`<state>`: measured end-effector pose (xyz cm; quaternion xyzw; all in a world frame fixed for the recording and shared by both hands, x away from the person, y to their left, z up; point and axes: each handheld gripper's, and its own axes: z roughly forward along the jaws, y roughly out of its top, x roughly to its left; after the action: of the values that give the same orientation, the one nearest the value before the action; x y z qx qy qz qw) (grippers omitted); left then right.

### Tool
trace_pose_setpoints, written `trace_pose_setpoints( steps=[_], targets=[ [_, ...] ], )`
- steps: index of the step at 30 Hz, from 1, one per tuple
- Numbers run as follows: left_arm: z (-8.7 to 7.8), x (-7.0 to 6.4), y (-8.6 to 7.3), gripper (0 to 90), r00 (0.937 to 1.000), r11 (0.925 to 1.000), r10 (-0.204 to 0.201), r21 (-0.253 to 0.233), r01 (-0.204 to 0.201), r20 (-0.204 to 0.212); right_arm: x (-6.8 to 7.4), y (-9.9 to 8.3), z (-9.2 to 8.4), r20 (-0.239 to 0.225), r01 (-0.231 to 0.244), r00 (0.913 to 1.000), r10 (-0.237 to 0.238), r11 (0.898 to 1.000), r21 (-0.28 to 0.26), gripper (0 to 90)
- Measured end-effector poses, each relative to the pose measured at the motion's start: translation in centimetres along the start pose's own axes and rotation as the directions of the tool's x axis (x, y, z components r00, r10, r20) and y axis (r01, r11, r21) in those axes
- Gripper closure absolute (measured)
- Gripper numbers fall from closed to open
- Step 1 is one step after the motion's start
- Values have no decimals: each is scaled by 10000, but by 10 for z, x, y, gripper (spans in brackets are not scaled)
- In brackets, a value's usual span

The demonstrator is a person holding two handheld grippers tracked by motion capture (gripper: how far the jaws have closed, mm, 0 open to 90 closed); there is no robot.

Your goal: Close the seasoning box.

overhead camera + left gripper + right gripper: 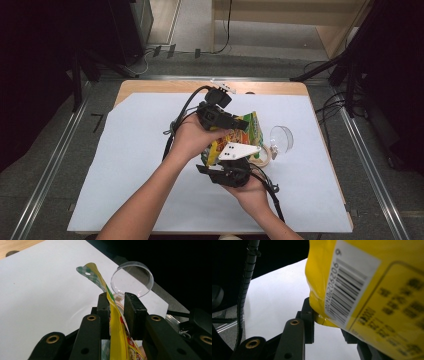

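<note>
A yellow snack bag (248,131) with green trim hangs above the white sheet, held between my two grippers. My left gripper (236,123) reaches in from the left and is shut on the bag's upper edge. In the left gripper view the thin bag top (117,340) runs up between the two black jaws of the left gripper (115,300). My right gripper (220,161) sits below, under its grey plate, shut on the bag's lower corner. In the right gripper view the barcode side of the bag (367,290) covers one jaw of the right gripper (328,320).
A clear round container (281,137) lies on its side to the right of the bag, also close ahead as the clear container (132,277). A tape ring (263,156) lies beside it. A white sheet (150,165) covers the wooden table (165,86). Cables trail from both grippers.
</note>
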<state>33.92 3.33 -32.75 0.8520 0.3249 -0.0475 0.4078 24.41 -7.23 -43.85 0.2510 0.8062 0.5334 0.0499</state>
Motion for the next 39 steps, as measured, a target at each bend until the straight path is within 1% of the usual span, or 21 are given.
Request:
trace_pose_setpoints(
  steps=[1,4,8,12,16,20,24,29,32,39],
  targets=[
    [0,0,0,758,10000,10000,1,56,-1,-52,0,0,0,12,6,10000,-5,10000,-12,692],
    [0,1,0,759,10000,9999,-99,34,99,8,1,1,-1,-48,-81,10000,81,10000,-20,691],
    [0,1,1,758,10000,10000,-1,25,1,-69,0,1,-1,-60,-85,9999,85,10000,-35,691],
    [1,3,1,758,9999,9999,-126,59,126,14,0,1,-1,-37,-146,9999,146,9999,-14,691],
    [1,3,1,758,9999,9999,-130,84,130,3,1,1,-1,-72,-167,9998,167,9999,-32,691],
    [1,4,2,758,9997,9998,-211,66,210,90,1,2,-2,-96,-228,9997,228,9997,-26,690],
    [1,3,2,757,9998,9998,-181,59,181,53,1,2,-2,-90,-249,9996,249,9997,-25,690],
    [1,4,2,758,9997,9996,-244,123,244,35,2,3,-2,-111,-297,9995,297,9996,-31,690],
    [1,5,2,757,9995,9995,-305,96,304,111,3,3,-2,-108,-297,9995,297,9996,-27,690],
    [1,5,3,758,9994,9993,-339,137,337,110,4,4,-3,-158,-312,9994,311,9995,-79,691]
  ],
)
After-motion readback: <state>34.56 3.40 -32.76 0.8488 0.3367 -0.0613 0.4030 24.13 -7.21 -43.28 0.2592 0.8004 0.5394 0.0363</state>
